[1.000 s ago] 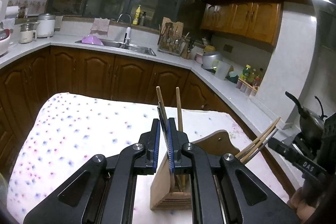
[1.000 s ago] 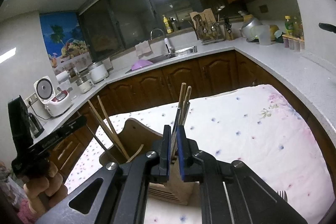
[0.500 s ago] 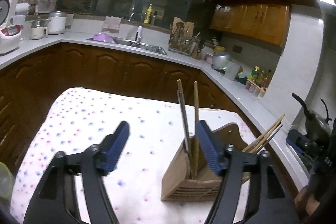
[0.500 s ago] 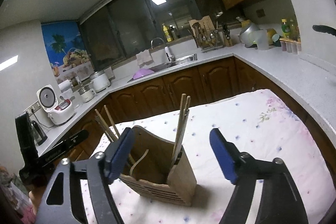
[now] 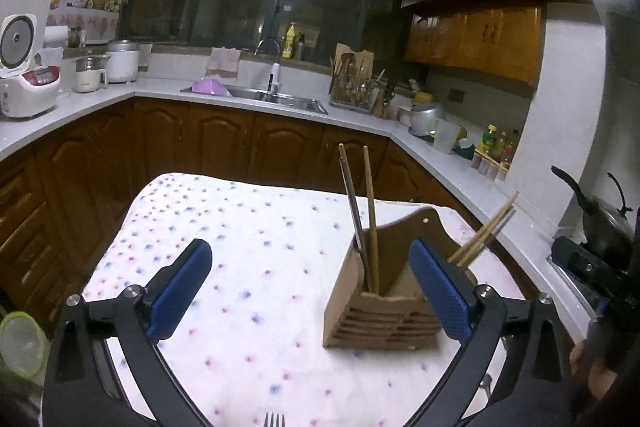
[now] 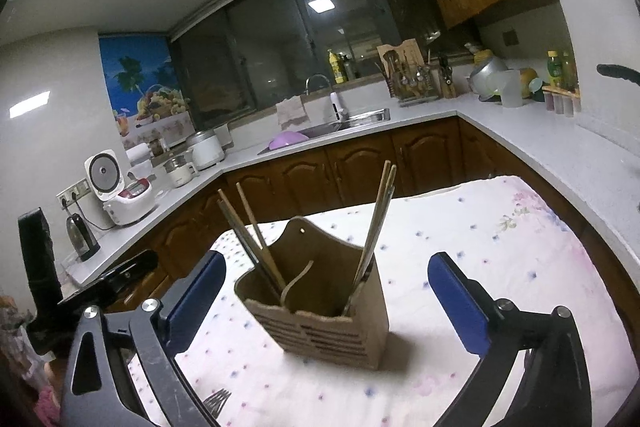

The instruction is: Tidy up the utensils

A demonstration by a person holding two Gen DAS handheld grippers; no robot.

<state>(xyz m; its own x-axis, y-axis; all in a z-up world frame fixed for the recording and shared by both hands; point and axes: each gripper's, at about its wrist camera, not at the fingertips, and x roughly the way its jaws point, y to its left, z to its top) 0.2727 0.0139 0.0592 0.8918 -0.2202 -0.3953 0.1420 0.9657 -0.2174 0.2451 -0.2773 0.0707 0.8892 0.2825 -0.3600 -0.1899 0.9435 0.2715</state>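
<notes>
Near the worktop's right edge: holder [image 5: 380, 311] with chopsticks [image 5: 370, 219] in two compartments | left gripper [image 5: 308, 291] and right gripper [image 6: 326, 307] jaws just opened wide, holding nothing

I can't read any lettering anywhere (the bottle labels and the rice cooker's panel are far too small).

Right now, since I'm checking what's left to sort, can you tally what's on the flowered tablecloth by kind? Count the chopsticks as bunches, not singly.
wooden holder: 1
chopstick bunches standing in it, one at each end: 2
fork, only its tines showing at the near edge: 1
Total: 4
</notes>
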